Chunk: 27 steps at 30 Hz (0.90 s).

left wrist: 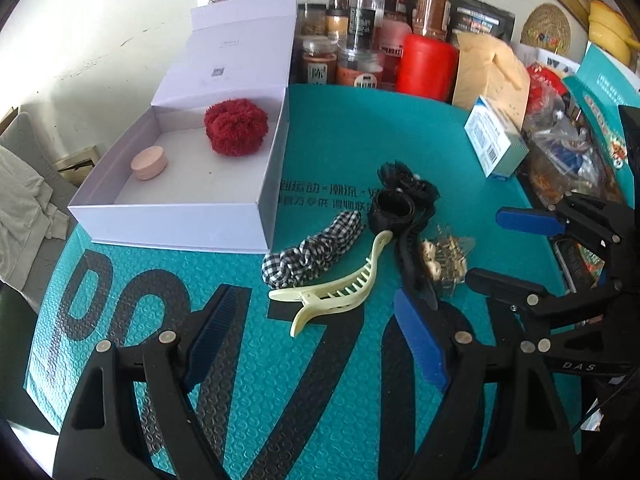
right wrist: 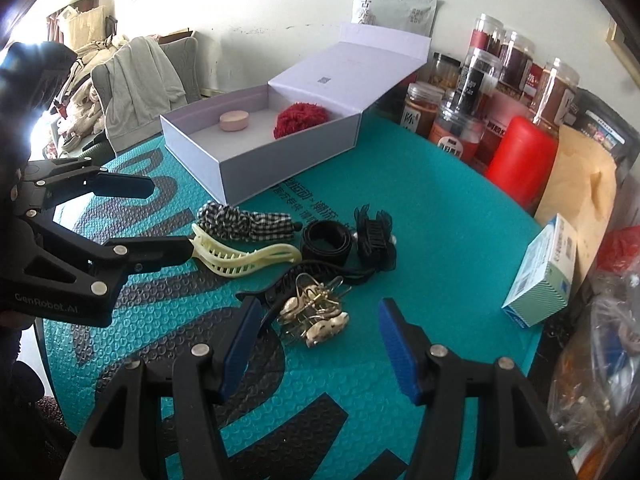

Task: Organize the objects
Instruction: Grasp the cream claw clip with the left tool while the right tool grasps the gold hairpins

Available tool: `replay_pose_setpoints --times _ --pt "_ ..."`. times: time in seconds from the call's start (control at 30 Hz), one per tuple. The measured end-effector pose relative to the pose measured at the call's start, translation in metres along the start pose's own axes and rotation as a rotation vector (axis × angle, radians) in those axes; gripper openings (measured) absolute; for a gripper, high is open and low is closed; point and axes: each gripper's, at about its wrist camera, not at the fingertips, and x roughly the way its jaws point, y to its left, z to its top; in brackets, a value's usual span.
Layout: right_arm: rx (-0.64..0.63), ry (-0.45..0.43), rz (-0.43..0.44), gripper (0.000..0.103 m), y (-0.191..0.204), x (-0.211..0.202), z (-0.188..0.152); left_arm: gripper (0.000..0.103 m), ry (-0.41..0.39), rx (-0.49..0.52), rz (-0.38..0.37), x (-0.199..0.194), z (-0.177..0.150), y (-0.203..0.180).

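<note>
Both my grippers are spread wide and holding nothing. My left gripper (left wrist: 316, 340) hangs just over the teal mat (left wrist: 340, 400), with the cream claw clip (left wrist: 340, 288) lying right between and ahead of its fingers. From the right camera, one left finger tip looks like it's at the clip's end, but I can't tell if it's actually touching. My right gripper (right wrist: 320, 344) sits a bit to the side, with the pile of gold and pearl hairpins (right wrist: 316, 312) just in front of it.

Next out on the worktop is the rest of the hair stuff, all bunched up: a long black clip (right wrist: 316, 272) beside the hairpins, a black-and-white checked scrunchie (left wrist: 312, 252) touching the cream clip, a black band (left wrist: 390, 204) and a lacy black clip (right wrist: 376, 236).

Past that is the open white box (left wrist: 176, 216), lid flipped back, with a fuzzy red scrunchie (left wrist: 236, 126) and a small pink round case (left wrist: 149, 163) inside, well apart from each other. Further back to the right there's a blue-and-white carton (right wrist: 544, 276), a red can (left wrist: 426, 66) and a crowd of spice jars (left wrist: 360, 20) by the wall.
</note>
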Motion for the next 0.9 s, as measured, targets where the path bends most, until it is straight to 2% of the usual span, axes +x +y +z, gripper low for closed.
replay_pose_setpoints --times 0.47,0.57,0.7,0.8,0.87,0.9 --pt "0.050 0.039 0.064 0.061 -0.014 0.029 -0.009 0.080 0.044 -0.019 -0.050 0.036 -0.003 0.009" --pt "0.062 0.050 0.083 0.061 -0.016 0.035 -0.009 0.079 0.039 -0.016 -0.086 0.041 -0.003 0.008" --pt "0.068 0.052 0.092 0.061 -0.017 0.041 -0.009 0.079 0.033 0.048 -0.105 0.043 -0.001 -0.004" --pt "0.071 0.059 0.103 0.060 -0.017 0.044 -0.010 0.079 0.029 0.086 -0.083 0.045 0.002 -0.013" --pt "0.082 0.061 0.127 0.051 -0.018 0.045 -0.011 0.079 0.012 0.108 -0.083 0.042 0.003 -0.018" --pt "0.081 0.058 0.123 0.051 -0.018 0.044 -0.012 0.079 0.001 0.117 -0.092 0.039 0.004 -0.020"
